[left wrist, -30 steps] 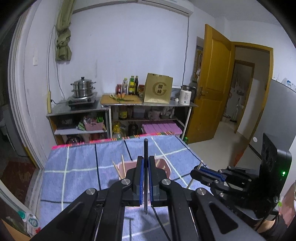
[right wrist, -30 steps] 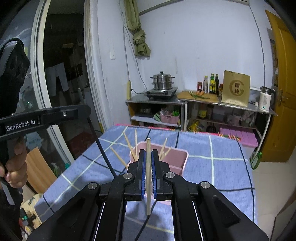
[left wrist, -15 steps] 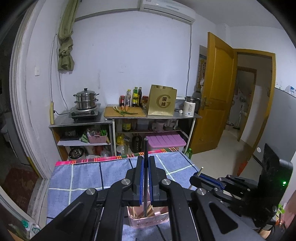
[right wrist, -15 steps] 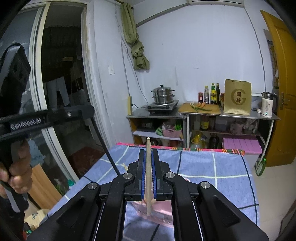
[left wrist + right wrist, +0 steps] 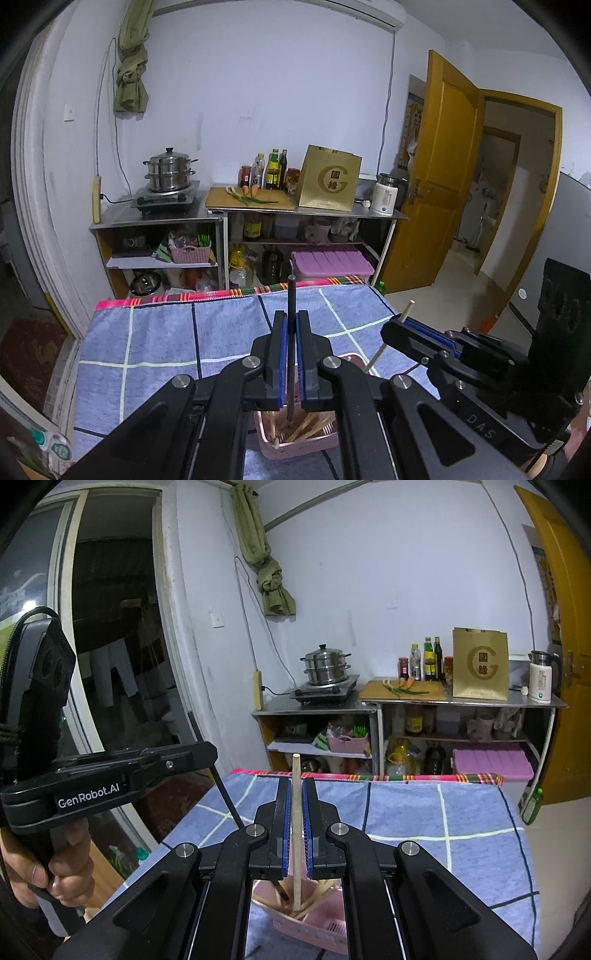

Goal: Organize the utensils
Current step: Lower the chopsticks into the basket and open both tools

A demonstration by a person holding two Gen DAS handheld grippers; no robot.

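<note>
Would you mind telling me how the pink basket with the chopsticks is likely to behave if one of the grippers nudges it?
The pink basket looks like thin plastic, so it is probably light and would slide on the blue checked cloth rather than resist. The wooden chopsticks lying loose inside would likely shift or rattle. It sits low and wide, so tipping seems unlikely.
</note>
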